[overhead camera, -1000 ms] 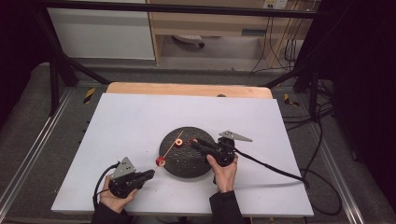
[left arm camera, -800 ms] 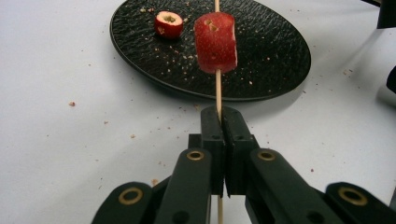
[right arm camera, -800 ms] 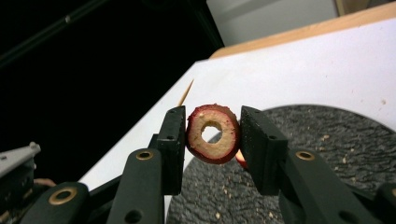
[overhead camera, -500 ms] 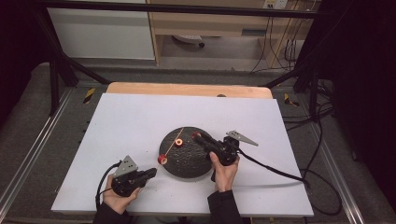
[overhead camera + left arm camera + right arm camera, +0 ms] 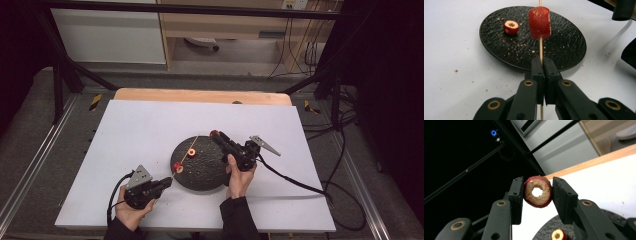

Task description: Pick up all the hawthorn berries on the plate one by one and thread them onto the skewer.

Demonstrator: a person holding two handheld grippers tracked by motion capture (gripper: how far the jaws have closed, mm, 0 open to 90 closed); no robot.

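Jaws of right gripper clamp cored fruit ring.

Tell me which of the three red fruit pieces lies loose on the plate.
The small piece at the plate's far left. One other is threaded on the skewer; the ring is clamped in the right gripper.

The left hand rests low near the table's near edge, its black two-jaw left gripper pointing up and rightward — jaws pressed together. The right hand holds the black right gripper raised and angled up-left — jaws clamped, forearm entering from the bottom edge.
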